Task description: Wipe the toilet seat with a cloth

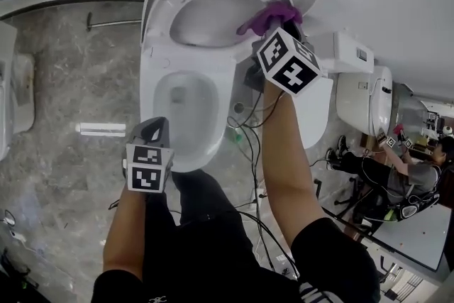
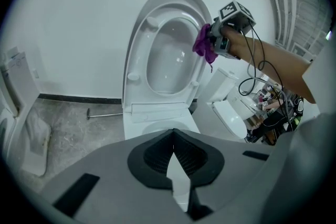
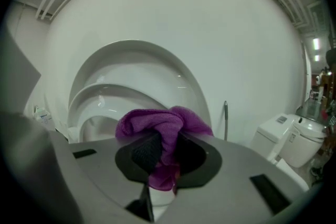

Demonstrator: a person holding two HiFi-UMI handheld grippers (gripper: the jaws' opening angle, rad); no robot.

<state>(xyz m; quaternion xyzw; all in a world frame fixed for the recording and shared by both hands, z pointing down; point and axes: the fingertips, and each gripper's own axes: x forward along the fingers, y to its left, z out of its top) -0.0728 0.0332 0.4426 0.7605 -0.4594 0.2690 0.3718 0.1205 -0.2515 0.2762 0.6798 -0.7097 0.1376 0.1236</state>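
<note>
cloth (image 1: 273, 14) at right edge of raised seat (image 2: 137, 55) | left gripper (image 1: 157, 125) before bowl (image 1: 152, 74) | 2nd toilet (image 1: 365, 99) right of it

Cloth (image 3: 157, 126) between right jaws: purple, soft, fuzzy fabric. Pads (image 3: 145, 150) gripping it: black, ribbed, matt. Seat (image 3: 102, 96) beyond them: white, smooth, glossy, with highlights. Floor (image 2: 73, 123) left of left jaws: grey, veined, stone-like, dull.

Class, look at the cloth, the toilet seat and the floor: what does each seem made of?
Cloth: purple, fuzzy, bunched in soft folds, likely microfibre. Seat: white, smooth, glossy highlights, probably hard plastic. Floor: grey mottled veining, looks like stone or stone-look tile.
</note>
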